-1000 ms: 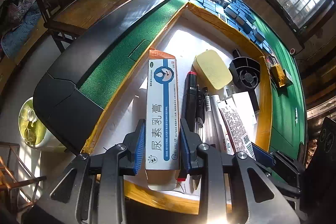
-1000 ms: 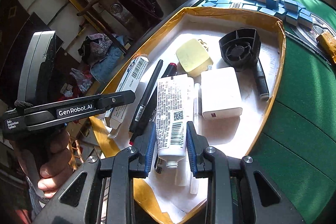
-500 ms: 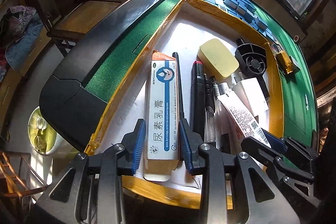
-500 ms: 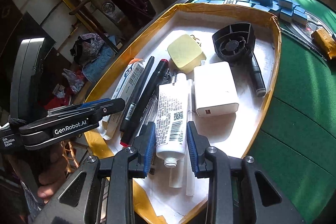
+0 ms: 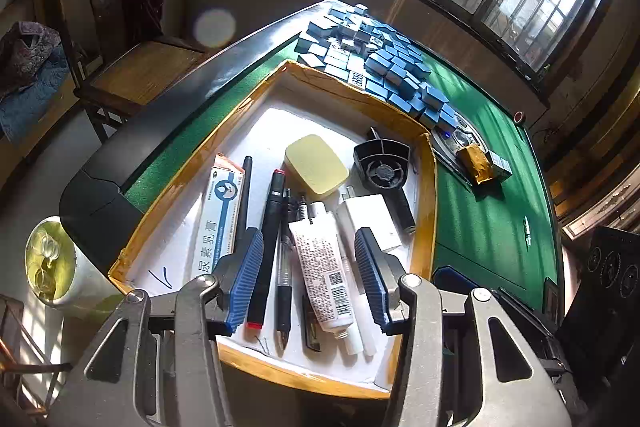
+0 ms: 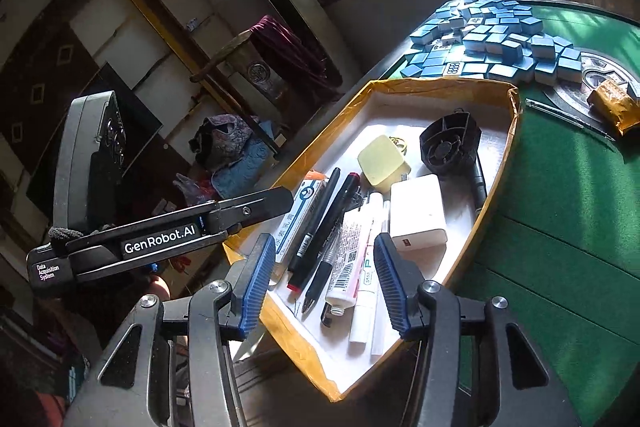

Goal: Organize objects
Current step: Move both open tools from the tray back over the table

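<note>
A yellow-rimmed white tray (image 5: 425, 211) holds a blue-and-white ointment box (image 5: 218, 223), a black pen (image 5: 245, 195), a red-tipped marker (image 5: 270, 239), a white tube (image 5: 322, 267), a white charger (image 5: 370, 219), a yellow pad (image 5: 316, 165) and a black fan (image 5: 382, 167). My left gripper (image 5: 308, 279) hovers over the tray's near end, jaws opening, touching nothing. In the right wrist view, my right gripper (image 6: 324, 287) also hangs above the near end of the tray (image 6: 496, 187), jaws opening, clear of the tube (image 6: 350, 259) and the ointment box (image 6: 298, 223).
Several blue mahjong tiles (image 5: 380, 59) are heaped on the green felt table (image 5: 488, 211) beyond the tray. A gold-wrapped packet (image 5: 478, 163) lies to the right. A wooden chair (image 5: 132, 67) and a white pot (image 5: 50, 263) stand off the table's left side.
The left gripper let go of the ointment box and the right gripper let go of the white tube. Both drew back and up with jaws spread wider; the items lie in the tray.
</note>
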The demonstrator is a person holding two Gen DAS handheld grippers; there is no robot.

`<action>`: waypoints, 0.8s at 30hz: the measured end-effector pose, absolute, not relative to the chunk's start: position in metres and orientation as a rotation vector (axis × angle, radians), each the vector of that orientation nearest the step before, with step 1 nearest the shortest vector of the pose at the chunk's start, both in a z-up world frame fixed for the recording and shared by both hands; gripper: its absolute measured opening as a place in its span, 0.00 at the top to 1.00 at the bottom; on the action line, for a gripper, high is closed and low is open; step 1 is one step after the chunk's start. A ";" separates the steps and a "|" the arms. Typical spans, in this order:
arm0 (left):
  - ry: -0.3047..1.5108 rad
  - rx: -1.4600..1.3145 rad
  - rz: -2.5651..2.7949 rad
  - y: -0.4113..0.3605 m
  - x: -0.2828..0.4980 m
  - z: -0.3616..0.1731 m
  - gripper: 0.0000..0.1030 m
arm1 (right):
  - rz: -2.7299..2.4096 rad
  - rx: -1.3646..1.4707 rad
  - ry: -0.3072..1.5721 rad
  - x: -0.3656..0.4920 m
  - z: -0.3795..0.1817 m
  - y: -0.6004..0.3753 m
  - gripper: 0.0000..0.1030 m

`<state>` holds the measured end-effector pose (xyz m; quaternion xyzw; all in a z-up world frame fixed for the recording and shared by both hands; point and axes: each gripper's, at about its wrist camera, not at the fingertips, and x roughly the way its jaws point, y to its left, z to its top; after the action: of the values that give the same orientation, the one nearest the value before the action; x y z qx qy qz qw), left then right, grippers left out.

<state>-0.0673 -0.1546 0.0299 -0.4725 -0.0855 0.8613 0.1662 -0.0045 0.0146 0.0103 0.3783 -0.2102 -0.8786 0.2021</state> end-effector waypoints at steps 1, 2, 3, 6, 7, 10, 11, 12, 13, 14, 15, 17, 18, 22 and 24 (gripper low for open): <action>-0.255 -1.343 2.427 -0.146 -0.066 0.031 0.55 | -2.460 1.044 -0.596 -0.003 0.012 0.020 0.54; -0.259 -1.340 2.402 -0.138 -0.065 0.033 0.55 | -2.469 1.036 -0.608 -0.002 0.014 0.025 0.54; -0.260 -1.335 2.379 -0.128 -0.064 0.034 0.55 | -2.477 1.028 -0.621 0.000 0.015 0.032 0.54; -0.238 -1.307 2.377 -0.103 -0.058 0.040 0.55 | -2.509 1.017 -0.663 0.004 0.017 0.056 0.54; -0.229 -1.303 2.369 -0.097 -0.057 0.041 0.55 | -2.521 1.022 -0.681 0.004 0.016 0.065 0.54; -0.259 -1.270 2.387 -0.086 -0.052 0.046 0.55 | -2.546 1.026 -0.757 0.008 0.013 0.094 0.54; -0.263 -1.275 2.382 -0.082 -0.053 0.046 0.55 | -2.554 1.033 -0.782 0.008 0.012 0.104 0.54; -0.263 -1.284 2.366 -0.077 -0.053 0.046 0.55 | -2.564 1.043 -0.804 0.008 0.011 0.114 0.54; -0.260 -1.295 2.346 -0.073 -0.053 0.044 0.55 | -2.573 1.053 -0.826 0.007 0.010 0.123 0.54; -0.253 -1.305 2.332 -0.067 -0.053 0.043 0.55 | -2.584 1.068 -0.843 0.005 0.009 0.132 0.54; -0.246 -1.315 2.323 -0.063 -0.053 0.041 0.55 | -2.598 1.080 -0.854 0.004 0.010 0.141 0.54; -0.234 -1.324 2.306 -0.054 -0.051 0.040 0.55 | -2.624 1.100 -0.872 -0.001 0.011 0.158 0.54; -0.226 -1.327 2.299 -0.050 -0.050 0.040 0.55 | -2.636 1.112 -0.870 -0.004 0.012 0.167 0.54; -0.189 -1.325 2.286 -0.035 -0.046 0.041 0.55 | -2.684 1.160 -0.865 -0.020 0.015 0.203 0.54; -0.177 -1.330 2.280 -0.030 -0.046 0.041 0.55 | -2.691 1.188 -0.904 -0.030 0.014 0.224 0.54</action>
<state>-0.0456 -0.0299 0.0405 -0.4875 -0.0650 0.8354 0.2453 -0.0299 0.2236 0.0141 0.3858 -0.2936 -0.8740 0.0322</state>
